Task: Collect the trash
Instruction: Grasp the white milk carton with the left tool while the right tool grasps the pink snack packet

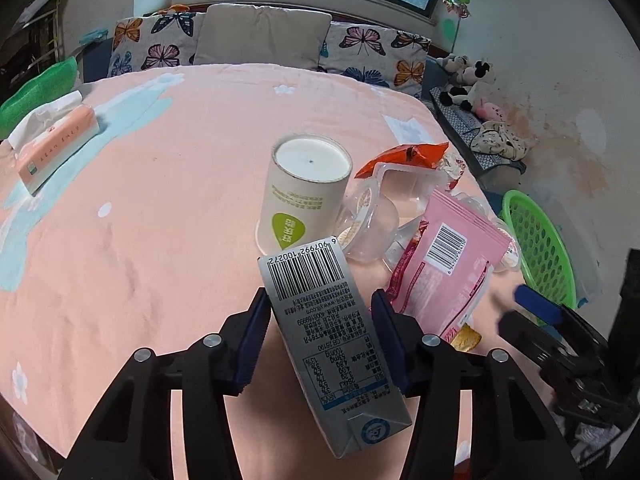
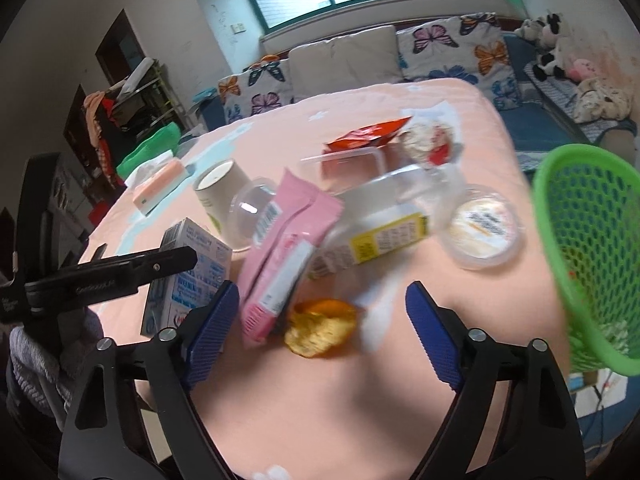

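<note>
Left wrist view: the left gripper [image 1: 320,336] has its fingers [image 1: 253,336] astride the grey milk carton [image 1: 320,328]. The left pad touches the carton's edge; a slim gap shows at the right pad, so no firm clamp is seen. The carton's long axis runs along the fingers, leaning, on the pink bed [image 1: 160,208]. The right gripper [image 2: 320,336] gapes wide over an orange peel [image 2: 320,326], with the green basket [image 2: 580,240] at its right.

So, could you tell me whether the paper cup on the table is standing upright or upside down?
Upside down. The paper cup rests on its wide mouth, with the closed white base facing up and its printed text inverted.
</note>
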A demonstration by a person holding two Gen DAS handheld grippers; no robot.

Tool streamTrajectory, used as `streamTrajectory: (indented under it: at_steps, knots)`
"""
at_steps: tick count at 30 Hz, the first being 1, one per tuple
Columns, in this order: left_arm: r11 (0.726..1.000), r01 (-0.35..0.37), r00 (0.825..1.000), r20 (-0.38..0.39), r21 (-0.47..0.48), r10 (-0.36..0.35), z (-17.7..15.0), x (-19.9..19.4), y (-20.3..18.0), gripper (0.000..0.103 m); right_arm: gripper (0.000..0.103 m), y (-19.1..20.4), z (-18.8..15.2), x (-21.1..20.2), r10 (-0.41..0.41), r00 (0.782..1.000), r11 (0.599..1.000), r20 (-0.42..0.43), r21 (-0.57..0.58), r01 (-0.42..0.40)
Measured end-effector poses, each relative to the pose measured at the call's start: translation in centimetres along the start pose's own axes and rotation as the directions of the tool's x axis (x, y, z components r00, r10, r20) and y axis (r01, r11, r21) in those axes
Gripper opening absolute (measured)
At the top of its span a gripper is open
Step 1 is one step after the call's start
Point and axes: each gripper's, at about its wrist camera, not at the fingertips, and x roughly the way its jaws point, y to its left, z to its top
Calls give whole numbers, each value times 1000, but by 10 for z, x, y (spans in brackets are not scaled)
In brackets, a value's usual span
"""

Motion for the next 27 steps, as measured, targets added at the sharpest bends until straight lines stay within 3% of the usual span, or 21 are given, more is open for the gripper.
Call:
streamTrajectory:
  at_steps: [8,14,21,27]
  knots:
    - [1000,29,1000,8,2,-29,-3,-10,15,50,69,16,8,30,50,998,999,-39,15,-50]
    - [999,51,999,7,-1,-51,-4,-13,20,50,52,17,6,44,52,997,998,-58,43,-50]
    - [998,64,998,16,15,-64,-4,-17,18,49,34,19,3,32,55,998,998,-25,21,-54]
    - [997,74,997,25,31,-75,-3,-22,12,47,24,15,2,21,47,999,999,-4,19,-46]
